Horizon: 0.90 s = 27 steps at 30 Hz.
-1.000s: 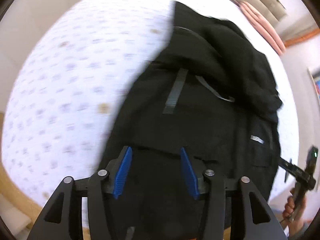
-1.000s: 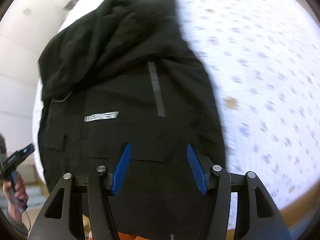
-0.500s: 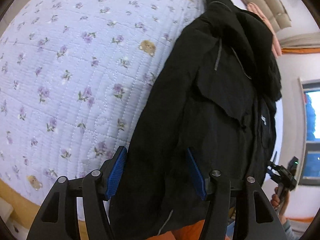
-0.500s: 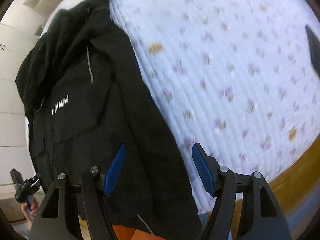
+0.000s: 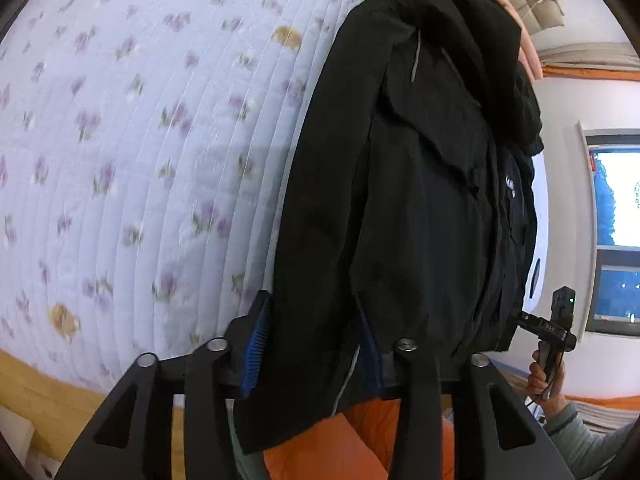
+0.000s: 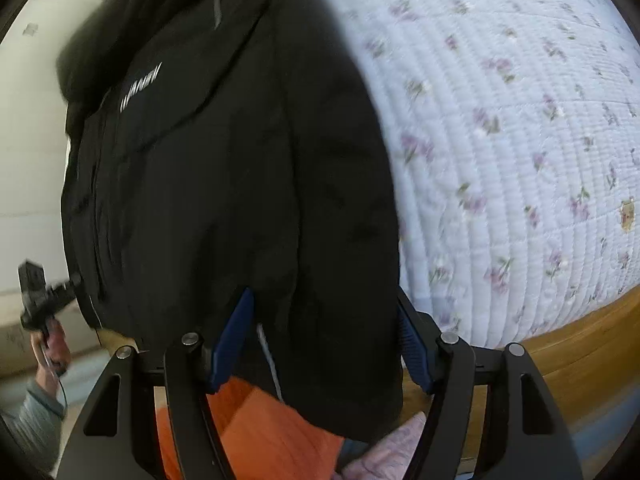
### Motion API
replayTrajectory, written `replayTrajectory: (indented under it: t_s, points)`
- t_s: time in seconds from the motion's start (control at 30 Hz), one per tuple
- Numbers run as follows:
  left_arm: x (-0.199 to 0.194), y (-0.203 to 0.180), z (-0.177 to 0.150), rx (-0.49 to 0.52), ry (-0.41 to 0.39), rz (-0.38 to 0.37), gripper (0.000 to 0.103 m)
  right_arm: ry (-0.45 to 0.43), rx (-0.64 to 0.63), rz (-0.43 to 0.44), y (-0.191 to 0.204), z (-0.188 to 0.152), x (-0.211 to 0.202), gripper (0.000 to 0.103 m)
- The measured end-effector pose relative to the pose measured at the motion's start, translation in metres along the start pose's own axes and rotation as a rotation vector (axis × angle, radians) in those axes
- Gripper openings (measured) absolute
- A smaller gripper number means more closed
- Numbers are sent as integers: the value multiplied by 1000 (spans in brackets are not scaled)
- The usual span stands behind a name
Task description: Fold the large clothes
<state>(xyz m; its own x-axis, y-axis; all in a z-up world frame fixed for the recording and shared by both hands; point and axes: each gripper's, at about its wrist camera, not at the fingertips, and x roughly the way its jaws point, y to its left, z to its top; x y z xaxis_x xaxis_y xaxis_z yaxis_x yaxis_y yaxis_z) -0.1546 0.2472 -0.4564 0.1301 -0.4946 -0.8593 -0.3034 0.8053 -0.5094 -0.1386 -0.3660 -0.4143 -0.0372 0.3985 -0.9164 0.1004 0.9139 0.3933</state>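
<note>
A large black jacket (image 5: 420, 184) lies on the floral quilted bed (image 5: 140, 140), its hem hanging over the near edge. My left gripper (image 5: 312, 340) is open, its blue-padded fingers straddling the hem at the jacket's left side. In the right wrist view the same jacket (image 6: 224, 168) shows a white logo on the chest. My right gripper (image 6: 324, 336) is open with the hem between its fingers at the jacket's right side. Orange lining (image 6: 256, 432) shows under the hem.
The bed's wooden frame (image 6: 560, 344) runs along the near edge. The other hand-held gripper shows at each view's side, the right one in the left wrist view (image 5: 556, 324). A window (image 5: 616, 232) is at the right. Pink pillows (image 5: 516, 12) lie at the bed's far end.
Both grippers have dropped and closed in on the jacket's near hem. The hem now sits between the open fingers of each. The jaws stay open.
</note>
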Motion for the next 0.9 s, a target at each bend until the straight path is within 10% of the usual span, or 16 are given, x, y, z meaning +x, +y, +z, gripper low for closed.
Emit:
replayTrajectory:
  t_s: [0.17,0.23,0.3,0.53,0.9]
  points:
    - [15,-6,-17,6,29,50,49,20,-59,-64,14,-2,3,68]
    - [14,-12,-20,27,23,55,19,11,-98,-70,23,-2,-4,37]
    - [13,-24,-22,37,9,60,11,5,-128,-98,28,0,-11,21]
    - [-21,-68,-7,79,-68,19,10,-13,-83,-58,47,28,-44,20]
    - [-110,-146,101,147,-377,-129,11,-210,-13,186,63,125,-129,20]
